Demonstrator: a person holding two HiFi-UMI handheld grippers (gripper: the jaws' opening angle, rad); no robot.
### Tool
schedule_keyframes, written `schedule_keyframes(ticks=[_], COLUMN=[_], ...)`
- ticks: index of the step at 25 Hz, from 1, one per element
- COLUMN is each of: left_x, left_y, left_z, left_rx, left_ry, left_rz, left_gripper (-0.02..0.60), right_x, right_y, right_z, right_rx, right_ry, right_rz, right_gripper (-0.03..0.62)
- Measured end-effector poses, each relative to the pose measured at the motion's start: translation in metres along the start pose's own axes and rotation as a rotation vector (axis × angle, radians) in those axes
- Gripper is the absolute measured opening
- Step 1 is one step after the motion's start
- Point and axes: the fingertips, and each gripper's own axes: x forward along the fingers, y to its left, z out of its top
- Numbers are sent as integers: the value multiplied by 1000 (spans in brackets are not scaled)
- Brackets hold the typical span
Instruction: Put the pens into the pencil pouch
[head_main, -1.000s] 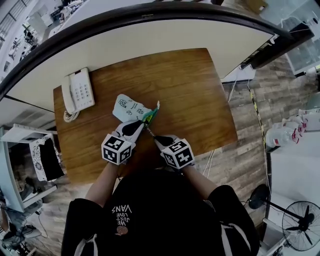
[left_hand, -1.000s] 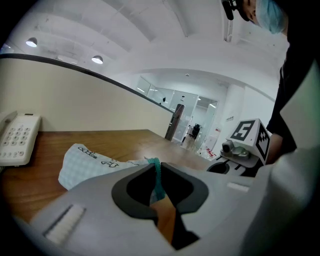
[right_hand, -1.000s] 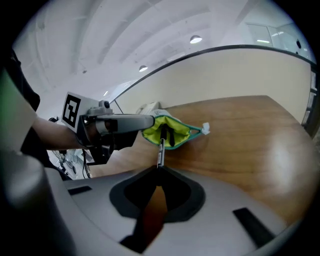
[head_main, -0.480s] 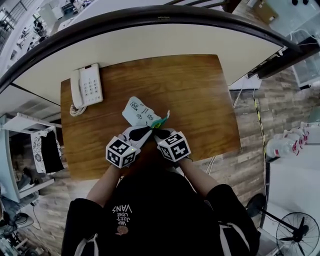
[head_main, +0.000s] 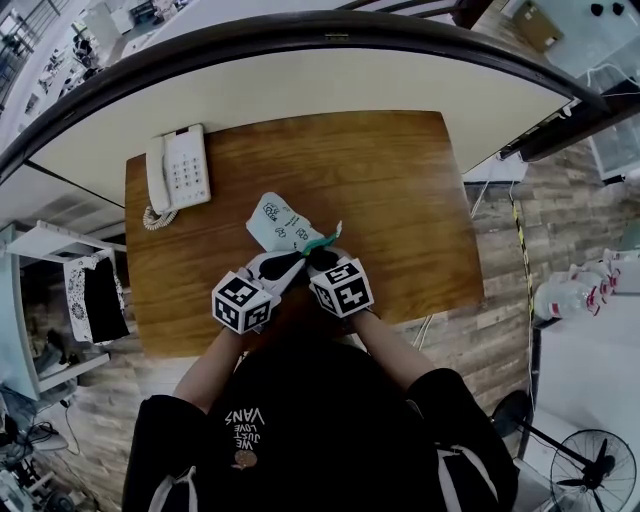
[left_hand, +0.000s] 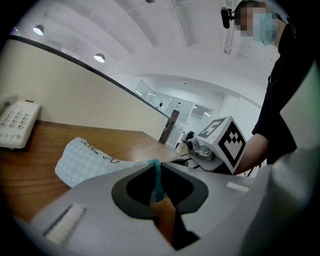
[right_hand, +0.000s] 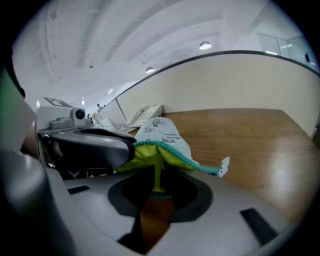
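A pale checked pencil pouch (head_main: 280, 222) with a teal zipper lies mid-desk, its mouth toward me. My left gripper (head_main: 287, 262) is shut on the teal zipper edge (left_hand: 157, 172) at the mouth. My right gripper (head_main: 318, 260) sits close beside it at the same opening. Its jaws have just been opening. A strip of the pouch's yellow-green lining (right_hand: 158, 175) hangs between them, with a gap at either side. In the right gripper view the pouch (right_hand: 162, 132) gapes, and its white zipper pull (right_hand: 223, 167) sticks out to the right. No pen shows in any view.
A white desk phone (head_main: 178, 175) stands at the far left corner of the wooden desk (head_main: 400, 200). A curved cream partition (head_main: 330, 75) runs behind the desk. My body is against the desk's near edge.
My right gripper has moved left and up to the pouch mouth, right next to the left gripper. The left gripper and pouch have stayed put.
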Motion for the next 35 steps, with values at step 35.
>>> schedule_keyframes(ticks=[35], left_x=[9], left_y=[91], left_z=[-28], left_rx=[-47], left_ry=[109], left_rz=[436], left_gripper=[48], right_x=[-72], right_y=[-40], right_z=[-25], right_rx=[142], right_ry=[-74], right_rz=[-140], right_gripper=[52])
